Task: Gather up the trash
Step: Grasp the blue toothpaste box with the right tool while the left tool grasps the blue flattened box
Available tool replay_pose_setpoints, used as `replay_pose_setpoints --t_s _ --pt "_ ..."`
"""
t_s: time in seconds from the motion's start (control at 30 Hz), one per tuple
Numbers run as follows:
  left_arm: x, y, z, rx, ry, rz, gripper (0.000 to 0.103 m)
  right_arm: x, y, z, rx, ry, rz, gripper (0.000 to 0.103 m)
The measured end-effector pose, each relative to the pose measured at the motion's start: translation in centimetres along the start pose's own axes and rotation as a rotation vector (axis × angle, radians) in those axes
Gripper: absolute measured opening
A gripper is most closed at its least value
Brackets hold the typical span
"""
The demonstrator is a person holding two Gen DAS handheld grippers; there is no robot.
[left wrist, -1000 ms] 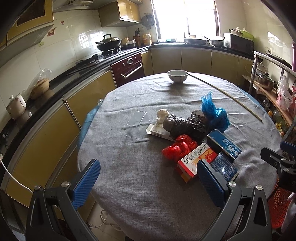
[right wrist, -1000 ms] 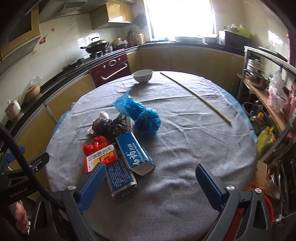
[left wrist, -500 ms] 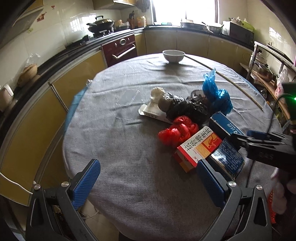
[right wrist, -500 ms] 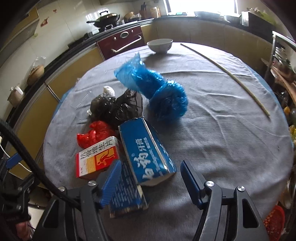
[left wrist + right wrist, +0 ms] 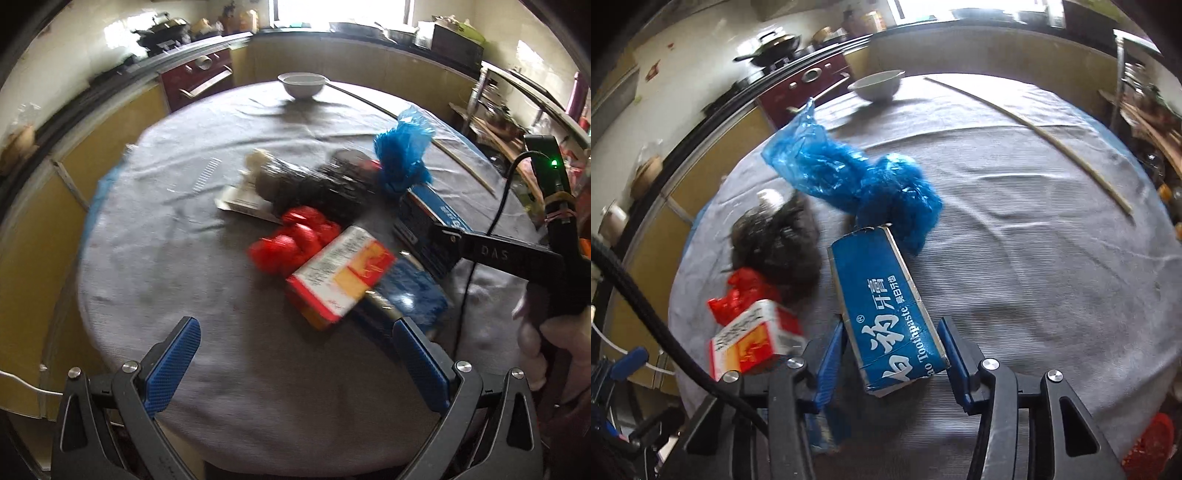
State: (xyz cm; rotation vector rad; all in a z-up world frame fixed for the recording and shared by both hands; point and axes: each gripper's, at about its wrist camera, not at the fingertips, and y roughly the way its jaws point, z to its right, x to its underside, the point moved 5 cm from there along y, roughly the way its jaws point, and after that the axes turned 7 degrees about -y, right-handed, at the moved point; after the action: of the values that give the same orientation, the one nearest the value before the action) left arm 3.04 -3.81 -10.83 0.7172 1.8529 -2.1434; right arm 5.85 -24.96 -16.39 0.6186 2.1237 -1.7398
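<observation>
A pile of trash lies on the round grey-clothed table [image 5: 1034, 258]. In the right wrist view a blue toothpaste box [image 5: 886, 306] lies between the fingers of my right gripper [image 5: 892, 354]. Its jaws are closing and the pads meet the box's two long sides. Beside it are a crumpled blue bag [image 5: 871, 184], a black bag [image 5: 775, 240], a red bag [image 5: 746, 291] and a red-and-yellow box [image 5: 753, 339]. My left gripper [image 5: 293, 332] hangs open over the near table edge, just short of the red-and-yellow box [image 5: 340, 277], with nothing between its fingers.
A white bowl [image 5: 875, 86] and a long thin stick [image 5: 1034, 125] lie at the far side of the table. Kitchen counters and a stove ring the room. A shelf rack [image 5: 517, 122] stands on the right, and a red basket [image 5: 1148, 439] sits low beside the table.
Both grippers have come down and closer to the pile. The right gripper's jaws have narrowed from wide open to the sides of the blue toothpaste box. The left gripper has stayed open.
</observation>
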Motion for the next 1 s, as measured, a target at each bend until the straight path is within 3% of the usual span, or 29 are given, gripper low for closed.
replay_pose_setpoints --t_s 0.27,0.43,0.57,0.77,0.83,1.0 --pt "-0.2 2.8 4.0 0.126 -0.059 -0.16 0.103 2.2 -2.9 4.5 0.086 0.036 0.025 0.053" --pt "-0.8 4.7 5.6 0.121 -0.146 -0.217 0.103 4.3 -4.7 6.6 0.103 0.059 0.038 0.048" --pt "-1.6 6.2 6.3 0.093 -0.222 -0.239 0.103 6.0 -5.5 7.2 0.064 0.078 0.034 0.048" --pt "-1.1 8.0 7.3 0.047 -0.239 -0.267 0.102 6.5 -4.9 7.3 0.033 0.089 0.035 0.048" --pt "-0.7 8.4 7.3 0.05 -0.25 -0.281 0.085 6.4 -4.8 7.4 0.033 0.087 0.045 0.047" --pt "0.0 8.2 7.2 0.074 -0.257 -0.281 0.08 6.6 -5.1 7.7 0.013 0.095 0.086 0.044"
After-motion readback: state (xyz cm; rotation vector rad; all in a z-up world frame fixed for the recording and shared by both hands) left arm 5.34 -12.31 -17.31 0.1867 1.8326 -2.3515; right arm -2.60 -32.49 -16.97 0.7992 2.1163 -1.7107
